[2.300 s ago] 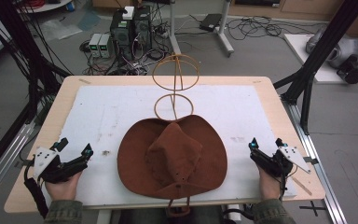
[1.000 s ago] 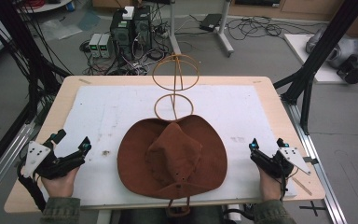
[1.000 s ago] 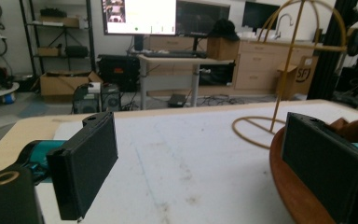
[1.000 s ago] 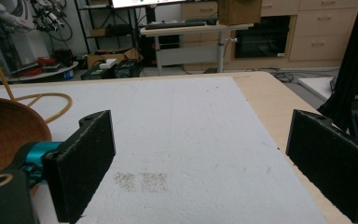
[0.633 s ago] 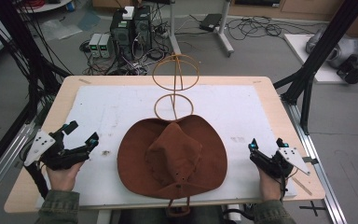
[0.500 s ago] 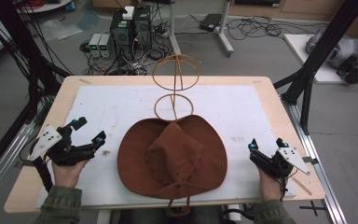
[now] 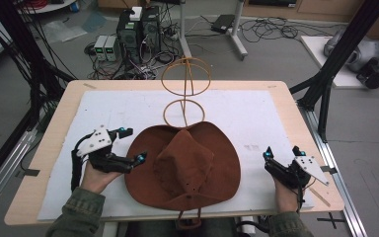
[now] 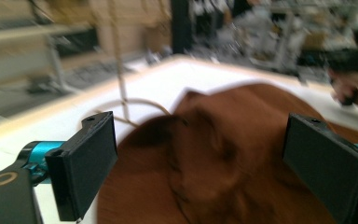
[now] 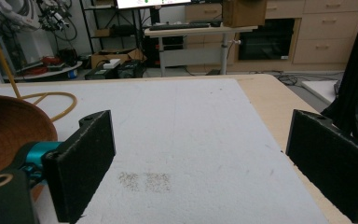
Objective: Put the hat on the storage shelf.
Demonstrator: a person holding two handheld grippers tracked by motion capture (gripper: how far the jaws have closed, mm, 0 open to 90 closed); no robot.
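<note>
Just left of the brown cowboy hat (image 7: 182, 165), which lies crown-up in front of the wire hat stand (image 7: 185, 94), the left gripper (image 7: 131, 145) gapes wide and empty, so slide one jaw under the brim before pinching, while the right gripper (image 7: 280, 158) waits equally wide, holding nothing.

The left gripper (image 7: 131, 144) is no longer out near the table's left edge: it now sits much closer to the brown cowboy hat (image 7: 185, 165), its jaws spread wide with the nearer tip just at the hat's left brim and the farther tip a little behind it. The person's left hand (image 7: 94, 175) and its green sleeve reach further over the white mat than before. In the left gripper view the hat now lies between the two open jaws, blurred by the gripper's motion.
</note>
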